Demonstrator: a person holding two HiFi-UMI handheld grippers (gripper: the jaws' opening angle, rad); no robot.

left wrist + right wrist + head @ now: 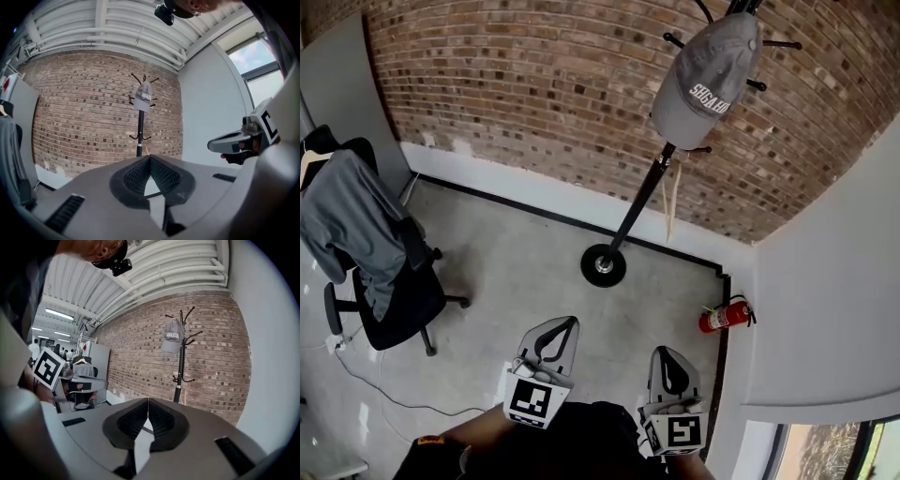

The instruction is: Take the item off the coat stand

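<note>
Jaws: left gripper (150, 157) closed, right gripper (148, 400) closed | grey cap (709, 80) on coat stand (639, 202) | white lettering unreadable

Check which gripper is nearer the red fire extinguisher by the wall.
Right. The right gripper hangs just left of the fire extinguisher in the head view; the left gripper is farther left, beyond the right one.

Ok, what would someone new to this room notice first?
A grey cap hangs at the top of a black coat stand in front of the brick wall. A red fire extinguisher sits on the floor by the right-hand corner, and an office chair draped with a grey jacket stands at the left.
</note>
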